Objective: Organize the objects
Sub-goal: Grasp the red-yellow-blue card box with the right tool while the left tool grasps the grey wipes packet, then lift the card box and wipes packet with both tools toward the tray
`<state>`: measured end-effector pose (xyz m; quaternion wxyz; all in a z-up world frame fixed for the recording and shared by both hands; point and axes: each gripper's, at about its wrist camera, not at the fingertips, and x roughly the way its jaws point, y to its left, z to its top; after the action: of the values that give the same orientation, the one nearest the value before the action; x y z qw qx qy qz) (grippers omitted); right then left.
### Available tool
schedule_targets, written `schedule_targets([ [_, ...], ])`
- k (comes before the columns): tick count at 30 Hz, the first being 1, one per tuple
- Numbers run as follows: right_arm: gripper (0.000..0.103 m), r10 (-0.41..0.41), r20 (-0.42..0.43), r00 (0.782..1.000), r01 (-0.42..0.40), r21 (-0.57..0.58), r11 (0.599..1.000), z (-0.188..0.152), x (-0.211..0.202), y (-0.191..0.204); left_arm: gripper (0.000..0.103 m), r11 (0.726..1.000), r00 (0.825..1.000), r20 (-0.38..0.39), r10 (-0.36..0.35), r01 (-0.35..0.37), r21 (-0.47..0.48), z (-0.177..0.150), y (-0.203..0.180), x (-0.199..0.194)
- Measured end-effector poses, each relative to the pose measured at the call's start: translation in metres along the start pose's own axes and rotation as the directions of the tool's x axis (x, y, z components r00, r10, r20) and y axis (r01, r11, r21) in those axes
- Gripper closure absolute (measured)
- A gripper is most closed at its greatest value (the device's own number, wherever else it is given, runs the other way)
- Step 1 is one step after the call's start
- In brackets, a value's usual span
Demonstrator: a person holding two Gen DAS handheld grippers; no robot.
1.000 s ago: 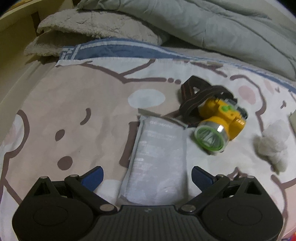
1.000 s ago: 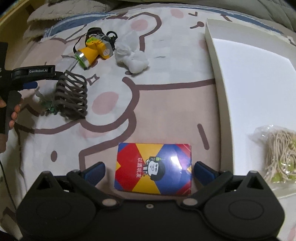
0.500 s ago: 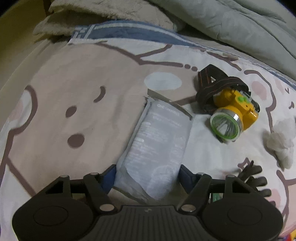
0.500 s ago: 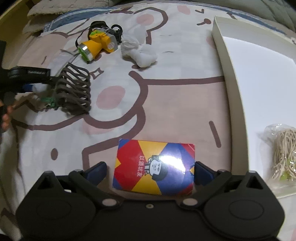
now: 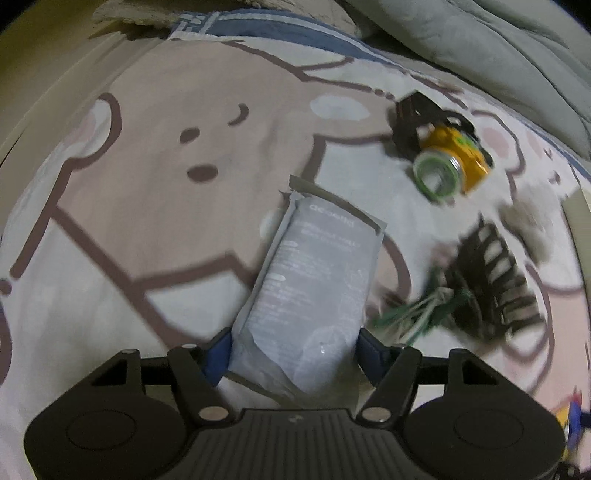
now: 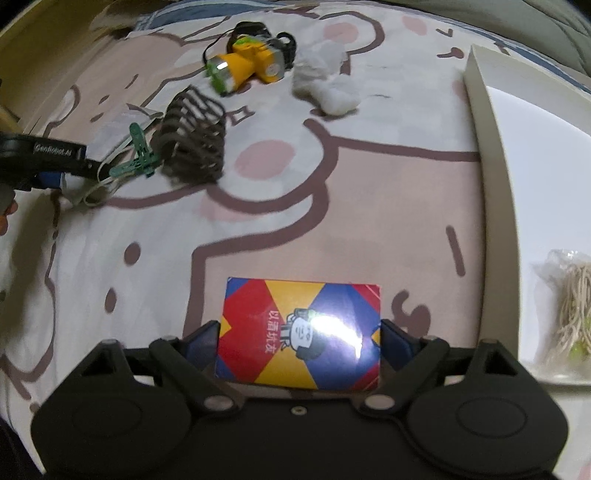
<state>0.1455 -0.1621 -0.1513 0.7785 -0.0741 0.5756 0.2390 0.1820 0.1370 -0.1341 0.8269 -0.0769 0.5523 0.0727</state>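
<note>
My left gripper [image 5: 293,349] is shut on a grey foil pouch [image 5: 314,291] and holds it lifted off the cartoon bedsheet; the gripper also shows at the left edge of the right wrist view [image 6: 48,162]. My right gripper [image 6: 299,339] is shut on a red, yellow and blue card box [image 6: 301,332], just left of the white tray [image 6: 491,206]. A yellow headlamp [image 5: 448,162] [image 6: 245,68], a dark ribbed holder [image 5: 491,280] [image 6: 194,138], a green clip with cords [image 5: 417,314] [image 6: 138,158] and a white wad [image 6: 325,86] lie on the sheet.
A bag of noodles [image 6: 569,306] lies in the tray at the right. A grey quilt [image 5: 480,40] and a beige blanket [image 5: 147,14] are bunched at the far side. A pale wooden bed edge [image 5: 44,66] runs along the left.
My left gripper closed on the grey pouch and lifted it, swinging right. My right gripper closed on the card box.
</note>
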Motion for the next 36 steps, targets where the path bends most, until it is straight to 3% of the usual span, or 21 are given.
schedule_targets([
  [8, 0.012, 0.020, -0.027, 0.999, -0.021, -0.035, 0.999, -0.024, -0.011, 0.005, 0.033, 0.998, 0.998, -0.030, -0.056, 0.057, 0.024, -0.046, 0.002, -0.023],
  [15, 0.012, 0.021, -0.054, 0.998, -0.025, -0.074, 0.997, -0.047, -0.023, 0.008, 0.032, 0.996, 0.996, -0.060, -0.061, 0.065, 0.068, -0.077, -0.010, -0.035],
  [21, 0.012, 0.014, -0.063, 0.998, -0.021, -0.109, 0.994, -0.057, -0.022, 0.013, 0.017, 0.986, 0.999, -0.037, -0.012, 0.018, 0.163, -0.068, -0.029, -0.031],
  [26, 0.012, 0.023, -0.071, 0.997, -0.030, -0.097, 0.995, -0.057, -0.020, 0.010, 0.016, 0.977, 1.000, -0.017, 0.021, -0.017, 0.213, -0.057, -0.038, -0.025],
  [36, 0.012, 0.044, -0.079, 0.996, -0.049, -0.070, 0.996, -0.056, -0.018, 0.008, 0.014, 0.994, 0.995, -0.044, -0.091, 0.094, 0.060, -0.037, -0.022, -0.011],
])
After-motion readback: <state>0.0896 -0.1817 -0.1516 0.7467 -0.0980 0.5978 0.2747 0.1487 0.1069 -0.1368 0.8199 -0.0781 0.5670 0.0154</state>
